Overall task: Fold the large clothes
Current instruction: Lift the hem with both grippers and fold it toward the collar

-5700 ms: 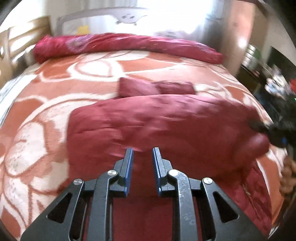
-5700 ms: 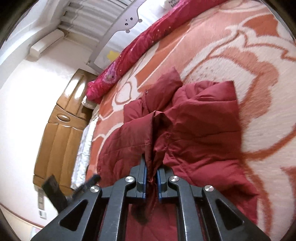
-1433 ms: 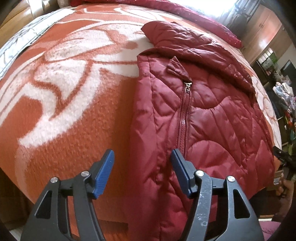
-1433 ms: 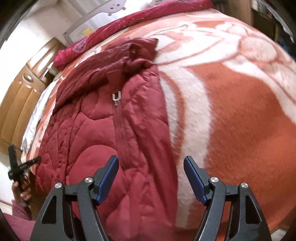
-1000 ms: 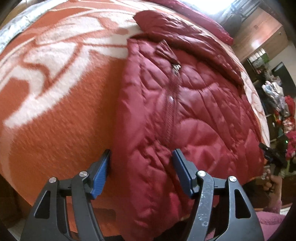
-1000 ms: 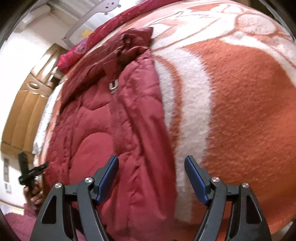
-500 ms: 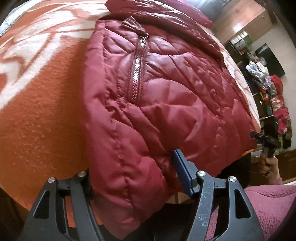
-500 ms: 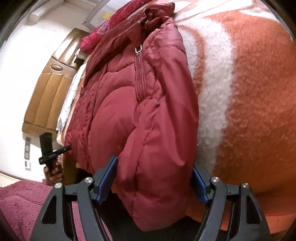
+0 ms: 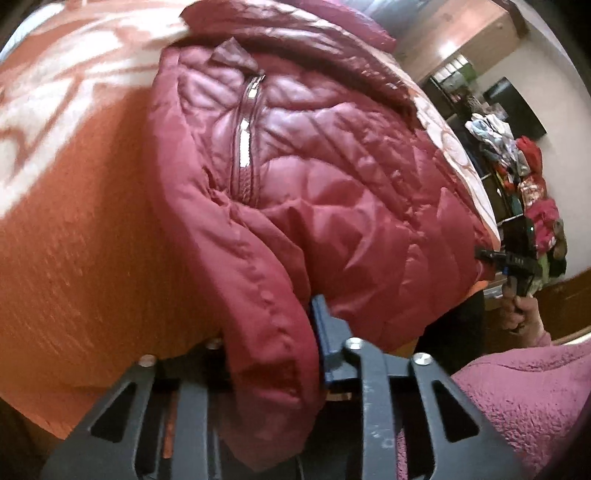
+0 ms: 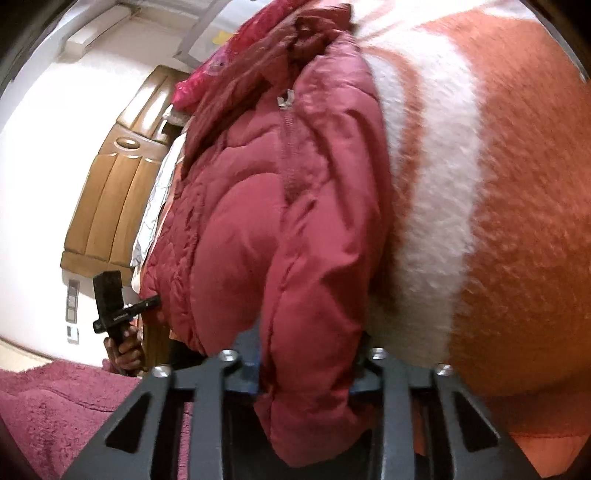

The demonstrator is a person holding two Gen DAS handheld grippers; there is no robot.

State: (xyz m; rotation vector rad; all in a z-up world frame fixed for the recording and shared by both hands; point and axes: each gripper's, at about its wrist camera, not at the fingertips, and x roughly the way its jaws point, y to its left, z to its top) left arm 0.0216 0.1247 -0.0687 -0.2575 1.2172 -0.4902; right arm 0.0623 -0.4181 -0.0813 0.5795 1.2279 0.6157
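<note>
Both grippers have just closed: left gripper (image 9: 271,354) and right gripper (image 10: 306,373) each clamp the maroon puffer jacket's (image 9: 332,192) hem over the orange blanket (image 9: 92,258).

left tool (image 9: 271,350), right tool (image 10: 306,373), both just clamped

Bed covered by fuzzy orange blanket with white swirl pattern (image 9: 85,236). Padded tan leather headboard (image 10: 110,192) against plain white wall (image 10: 44,155). Small wall switch plate (image 10: 72,299) below the headboard. Crumpled bright pink quilt (image 10: 229,62) along far edge of bed. Other side of room: brown wooden cabinet (image 9: 458,26), dark flat screen (image 9: 517,107) on pale wall, messy pile of colourful clothes (image 9: 517,162). Lighting warm, somewhat dim.
</note>
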